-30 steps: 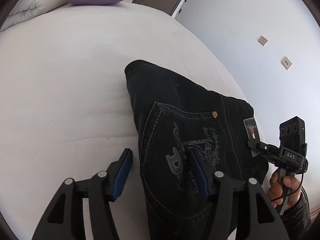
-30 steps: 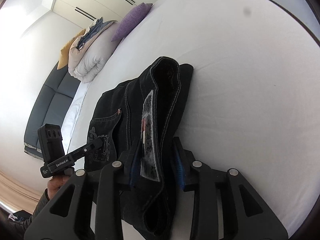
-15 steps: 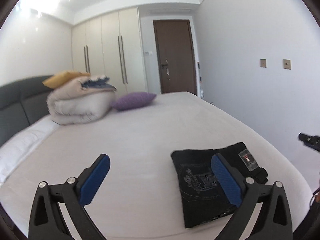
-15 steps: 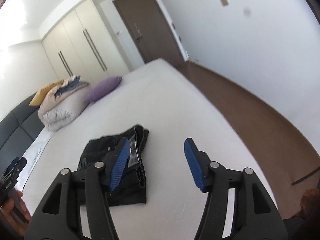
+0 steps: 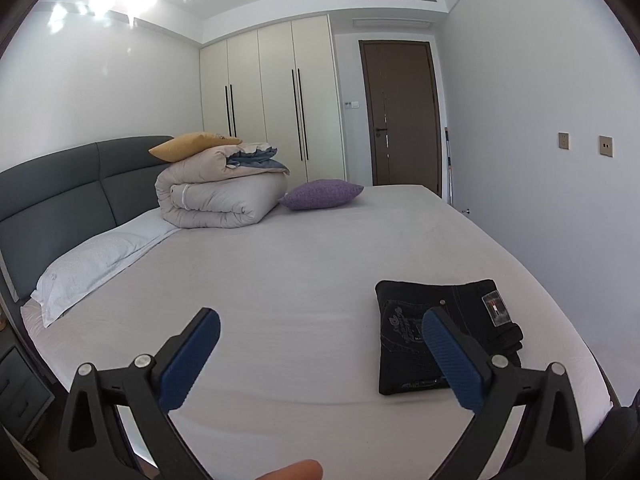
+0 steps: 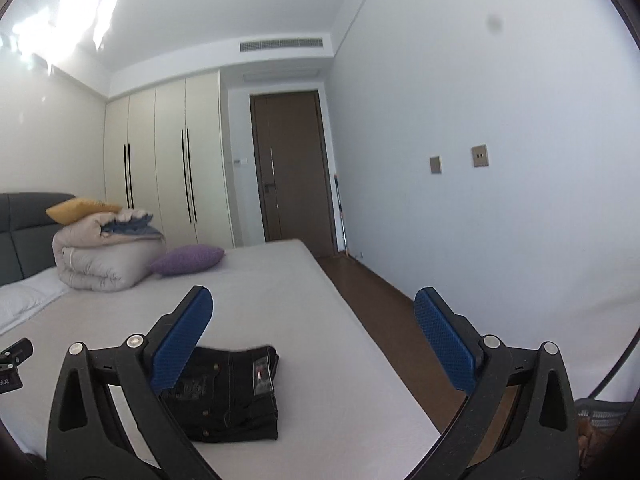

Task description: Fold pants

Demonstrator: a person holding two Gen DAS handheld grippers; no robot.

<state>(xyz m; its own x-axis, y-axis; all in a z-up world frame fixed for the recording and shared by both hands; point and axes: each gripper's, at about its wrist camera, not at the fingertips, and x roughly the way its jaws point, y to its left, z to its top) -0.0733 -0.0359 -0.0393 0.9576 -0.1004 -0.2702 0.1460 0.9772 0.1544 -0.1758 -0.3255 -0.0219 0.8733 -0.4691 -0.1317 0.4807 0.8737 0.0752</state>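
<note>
Black denim pants (image 5: 440,332) are seen folded into a compact rectangle on a pale grey bed (image 5: 300,264), near its right edge, with a back pocket and a small label facing up. In the left wrist view, the left gripper (image 5: 320,344) is held above the bed with its blue-padded jaws spread wide and nothing between them; the right-hand pad partly covers the near left part of the pants. Further back, a rolled beige duvet (image 5: 216,196) is stacked beside a dark grey headboard (image 5: 68,192), with a mustard cushion (image 5: 192,146) on top, a purple cushion (image 5: 320,194) just beside it and a white pillow (image 5: 96,256) nearer the camera. Cream wardrobe doors (image 5: 276,100) and a brown door (image 5: 400,112) are seen behind, and a fingertip (image 5: 296,472) shows at the bottom edge. In the right wrist view, the right gripper (image 6: 312,328) is likewise held clear, its jaws having just been opening, now spread wide around nothing. The pants (image 6: 228,392) lie below, partly hidden by the left-hand pad. A brown floor (image 6: 380,312) runs along the bed's right side beside a white wall (image 6: 500,120) bearing two switch plates (image 6: 458,160). Part of the other hand-held device (image 6: 12,364) is visible at the left edge.
</note>
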